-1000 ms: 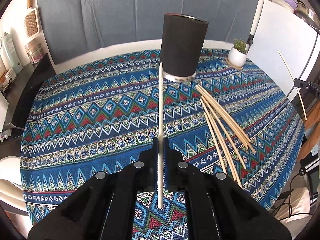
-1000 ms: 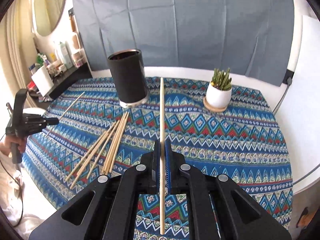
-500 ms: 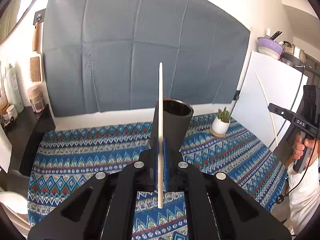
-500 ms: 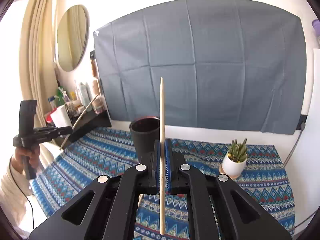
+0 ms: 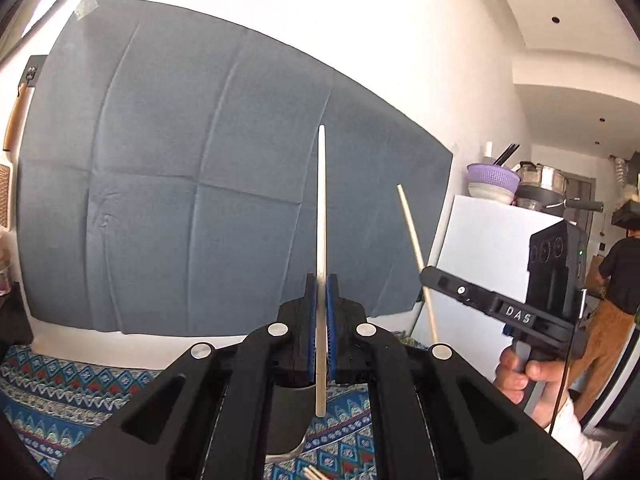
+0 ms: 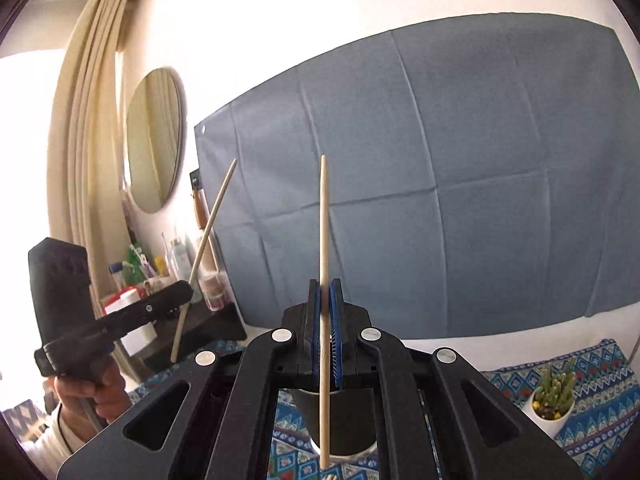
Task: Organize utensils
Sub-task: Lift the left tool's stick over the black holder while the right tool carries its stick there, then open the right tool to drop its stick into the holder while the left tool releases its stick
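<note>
My left gripper (image 5: 319, 280) is shut on a pale wooden chopstick (image 5: 321, 208) that points upward, raised above the black cylindrical holder (image 5: 286, 416), seen between my gripper arms. My right gripper (image 6: 325, 286) is shut on another wooden chopstick (image 6: 323, 224), also upright, above the same black holder (image 6: 340, 420). Each gripper appears in the other view: the right one with its chopstick (image 5: 416, 256) in the left wrist view, the left one with its chopstick (image 6: 208, 236) in the right wrist view. Ends of loose chopsticks (image 5: 312, 472) lie on the patterned tablecloth (image 5: 52, 392).
A small potted succulent (image 6: 554, 396) stands on the table at right. A grey cloth (image 6: 440, 184) hangs on the wall behind. A white fridge (image 5: 492, 248) with bowls on top is at right; a shelf with bottles (image 6: 160, 268) is at left. A person (image 5: 618, 272) stands far right.
Both grippers have tilted up and risen with their chopsticks, so the views now face the wall instead of the table. The black holder has dropped below the fingers in both views.
</note>
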A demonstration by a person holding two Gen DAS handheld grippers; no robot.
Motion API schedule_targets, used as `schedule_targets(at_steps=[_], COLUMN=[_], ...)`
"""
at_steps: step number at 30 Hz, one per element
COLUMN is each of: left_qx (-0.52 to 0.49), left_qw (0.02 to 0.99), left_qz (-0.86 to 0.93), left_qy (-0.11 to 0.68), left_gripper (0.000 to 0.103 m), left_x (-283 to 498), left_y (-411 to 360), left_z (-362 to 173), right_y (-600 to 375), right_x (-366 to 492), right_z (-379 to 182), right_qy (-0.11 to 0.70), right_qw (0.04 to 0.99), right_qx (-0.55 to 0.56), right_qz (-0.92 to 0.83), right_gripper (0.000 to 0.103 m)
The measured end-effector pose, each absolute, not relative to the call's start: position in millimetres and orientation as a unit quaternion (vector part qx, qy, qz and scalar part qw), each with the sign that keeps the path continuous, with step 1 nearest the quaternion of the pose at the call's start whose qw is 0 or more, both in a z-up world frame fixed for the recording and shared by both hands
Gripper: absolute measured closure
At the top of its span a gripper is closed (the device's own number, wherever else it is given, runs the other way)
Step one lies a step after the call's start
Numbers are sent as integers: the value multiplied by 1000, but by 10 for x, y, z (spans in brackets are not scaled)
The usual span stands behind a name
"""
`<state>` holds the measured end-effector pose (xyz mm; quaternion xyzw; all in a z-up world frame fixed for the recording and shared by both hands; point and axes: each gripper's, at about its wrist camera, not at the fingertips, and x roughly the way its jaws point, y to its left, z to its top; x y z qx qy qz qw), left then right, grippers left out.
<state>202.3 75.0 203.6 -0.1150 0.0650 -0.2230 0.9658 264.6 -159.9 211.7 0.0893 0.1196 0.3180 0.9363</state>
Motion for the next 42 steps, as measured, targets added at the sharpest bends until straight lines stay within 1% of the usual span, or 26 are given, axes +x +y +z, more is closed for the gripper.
schedule_targets(at_steps=[3, 10, 13, 18, 22, 34, 37, 42], left_qx=[-108, -151, -140, -132, -144, -119, -117, -122], left_qw=[967, 951, 958, 960, 960, 962, 963, 963], left_qz=[-229, -268, -251, -245, -242, -246, -243, -237], left_qy=[36, 19, 7, -11, -8, 17, 23, 30], left_gripper=[98, 98, 98, 98, 98, 98, 98, 98], left_x=[2191, 2504, 2569, 2645, 2733, 2772, 2799, 2835], left_y=[657, 603, 576, 580, 607, 594, 619, 679], left_z=[1995, 1746, 1597, 1318, 1144, 952, 914, 886], right_y=[-1556, -1576, -1545, -1460, -1387, -1274, -1287, -1348], right_x=[2812, 3109, 3206, 3299, 3335, 3422, 3407, 3455], right_z=[2030, 1756, 1643, 1455, 1314, 1008, 956, 959], right_qy=[107, 58, 34, 8, -9, 36, 39, 47], right_qw=[933, 921, 917, 919, 931, 940, 943, 941], right_qx=[109, 187, 206, 210, 185, 140, 128, 142], right_qz=[326, 338, 340, 333, 314, 310, 303, 303], right_gripper=[98, 98, 98, 98, 98, 98, 96, 94])
